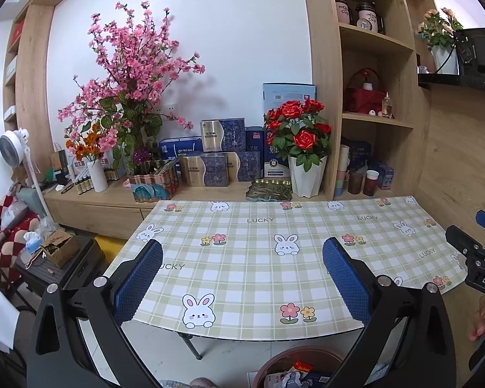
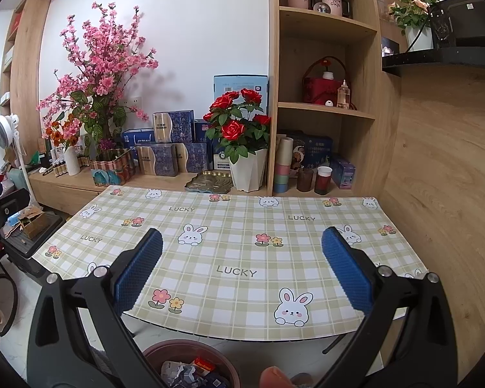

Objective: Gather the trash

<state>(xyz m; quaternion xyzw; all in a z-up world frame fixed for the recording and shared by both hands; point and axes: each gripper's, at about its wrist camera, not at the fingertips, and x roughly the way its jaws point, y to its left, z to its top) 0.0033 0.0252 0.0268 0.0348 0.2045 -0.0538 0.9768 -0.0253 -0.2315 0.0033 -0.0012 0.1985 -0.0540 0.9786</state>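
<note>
Nearest the cameras, a brown round bin (image 2: 190, 352) is sitting on the floor just below the table's front edge, holding crumpled wrappers and a small red packet (image 2: 203, 363); the left wrist view is showing the same bin at its bottom edge. Above it, the left gripper (image 1: 242, 278) is hovering with its blue-padded fingers spread wide apart and gripping nothing, and the right gripper (image 2: 242, 274) is hanging likewise, its fingers parted and bare. Both are pointing over the table (image 2: 236, 252), whose green plaid cloth with rabbits, flowers and "LUCKY" lettering is lying flat. Beyond the far edge, a green leaf-shaped tray (image 2: 208, 181) and a white pot of red roses (image 2: 239, 135) are standing on the wooden ledge, with blue gift boxes (image 2: 174, 148) and a tall pink blossom arrangement (image 2: 97, 74) to their left.
</note>
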